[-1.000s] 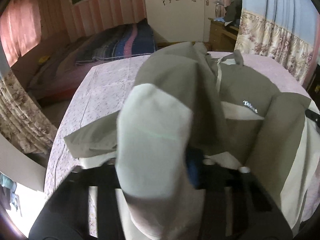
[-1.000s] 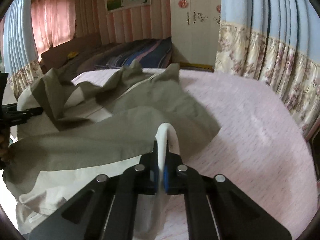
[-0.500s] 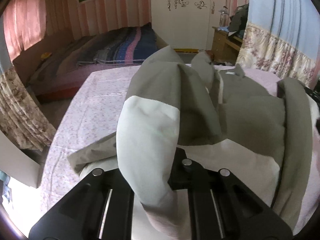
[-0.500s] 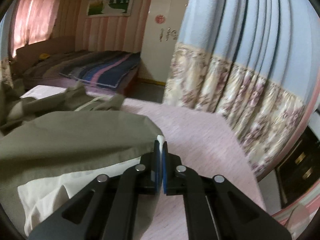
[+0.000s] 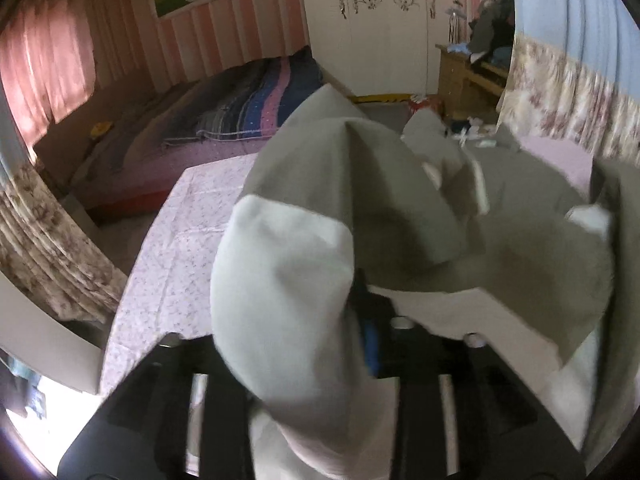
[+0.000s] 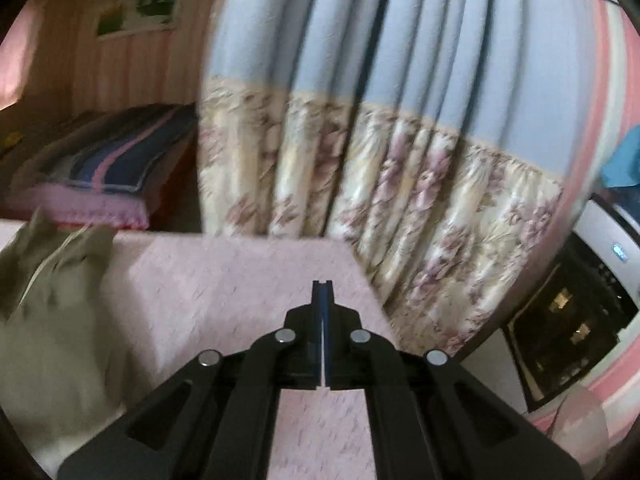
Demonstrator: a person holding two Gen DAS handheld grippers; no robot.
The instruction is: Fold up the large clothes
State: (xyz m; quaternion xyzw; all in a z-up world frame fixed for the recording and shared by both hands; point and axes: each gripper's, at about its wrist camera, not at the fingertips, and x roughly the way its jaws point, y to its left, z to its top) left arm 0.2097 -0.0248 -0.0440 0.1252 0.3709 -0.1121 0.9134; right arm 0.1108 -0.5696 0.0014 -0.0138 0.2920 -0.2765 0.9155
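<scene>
Our right tongs (image 6: 322,292) have let the jacket (image 6: 48,320) go, pressed together, empty; it lies at nine o'clock. Left tongs (image 5: 320,344), just opening, are nearer, sleeve (image 5: 280,300) draped between.

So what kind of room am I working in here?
Most likely a home bedroom: a bed with a striped blanket, a white wardrobe behind it, and floral curtains beside the pink-covered table.

No readable text, labels or numbers.
</scene>
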